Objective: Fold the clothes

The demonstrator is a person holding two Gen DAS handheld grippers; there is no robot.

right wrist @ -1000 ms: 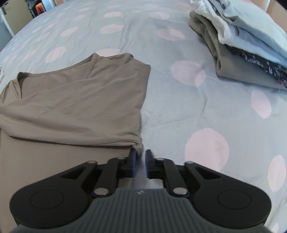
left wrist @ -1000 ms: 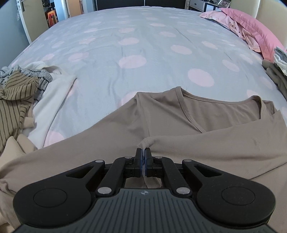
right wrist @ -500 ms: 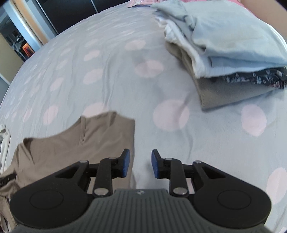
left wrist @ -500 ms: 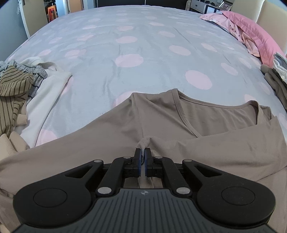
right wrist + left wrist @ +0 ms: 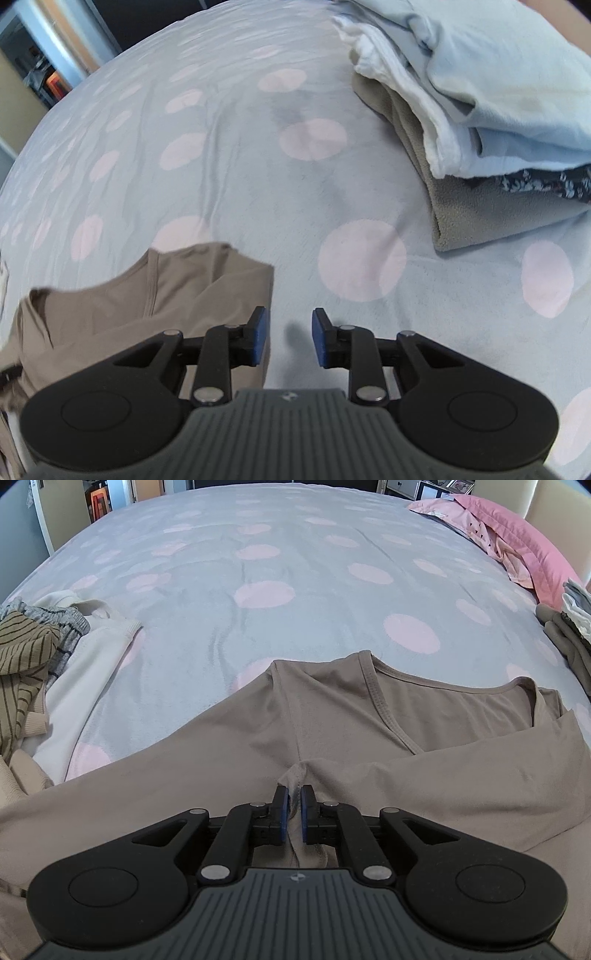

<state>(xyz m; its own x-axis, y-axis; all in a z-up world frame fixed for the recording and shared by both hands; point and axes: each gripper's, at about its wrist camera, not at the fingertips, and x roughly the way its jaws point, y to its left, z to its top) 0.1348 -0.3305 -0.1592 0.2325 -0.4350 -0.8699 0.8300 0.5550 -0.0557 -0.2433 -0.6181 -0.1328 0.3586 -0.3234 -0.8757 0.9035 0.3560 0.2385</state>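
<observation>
Left gripper point(image 5: 294, 800) jaws opening, blue pads slightly apart with a bunched fold of the taupe V-neck top point(image 5: 369, 731) between them; pads look just off the cloth. Right gripper point(image 5: 289, 334) jaws spread wide, nothing between them, hanging over bare sheet just right of the top's edge.

Surface: bed with grey-blue sheet point(image 5: 295, 554) printed in pale pink dots, lightly creased. Top lies flat on the near side, neckline toward the far end, one sleeve folded across the chest. Left of it, an unfolded heap: white garment point(image 5: 92, 664), brown striped piece point(image 5: 26, 653), grey knit under that. Right side: folded stack point(image 5: 480, 110), light blue on top, white, dark floral, khaki fleece at the bottom. Pink pillows point(image 5: 517, 542) at the far right corner. Room behind: doorway, cabinets, mostly dim.

Versus a second ago: left pads were clamped tight on the fold, now a gap shows. Right gripper was at the top's hem corner, jaws narrower; now wider and shifted toward the stack. Top hasn't moved.
</observation>
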